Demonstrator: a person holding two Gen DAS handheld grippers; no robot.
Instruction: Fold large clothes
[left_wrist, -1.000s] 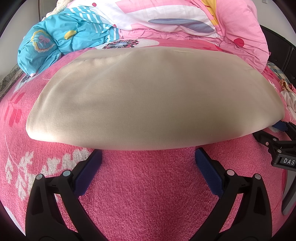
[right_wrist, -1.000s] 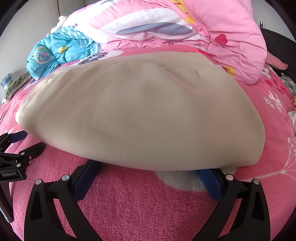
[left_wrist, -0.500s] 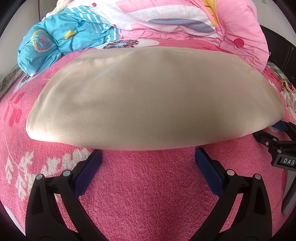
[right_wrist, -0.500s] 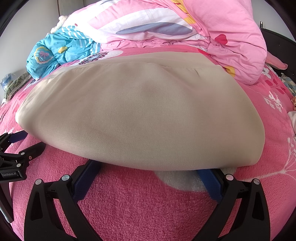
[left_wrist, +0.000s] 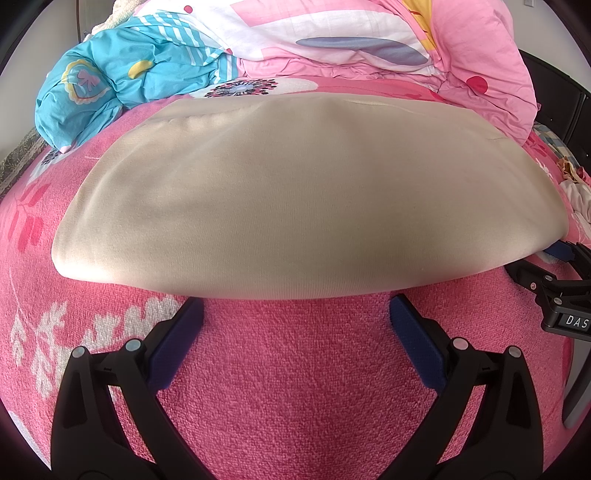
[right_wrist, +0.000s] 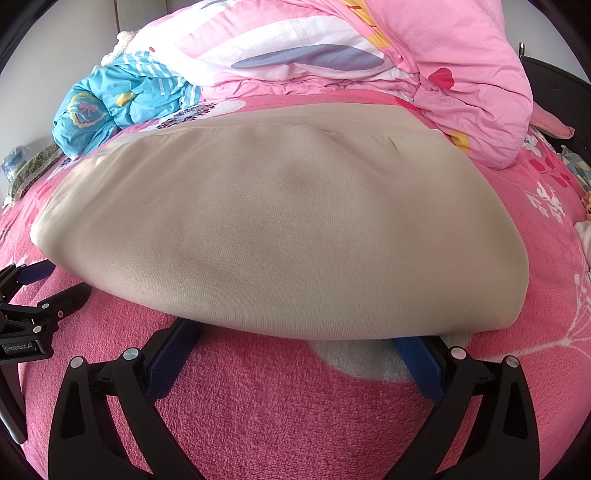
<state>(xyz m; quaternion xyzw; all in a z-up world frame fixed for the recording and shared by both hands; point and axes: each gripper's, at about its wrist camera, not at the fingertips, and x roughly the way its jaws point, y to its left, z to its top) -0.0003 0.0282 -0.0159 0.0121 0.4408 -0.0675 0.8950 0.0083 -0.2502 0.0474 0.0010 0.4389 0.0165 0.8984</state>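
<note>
While the beige garment (left_wrist: 295, 206) lies folded flat on the pink bed (left_wrist: 295, 369), both claws wait spread at its near edge.

Left claw (left_wrist: 295, 314) and right claw (right_wrist: 299, 343) hold nothing, blue fingertips tucked just under the near fold; a pink quilt (right_wrist: 424, 74) and blue bedding (left_wrist: 122, 85) are heaped along the bed's far edge.

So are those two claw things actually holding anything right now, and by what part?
Nothing is held. Both the left gripper and right gripper stand open, fingers wide apart on the pink blanket, at the near edge of the folded beige garment.
</note>
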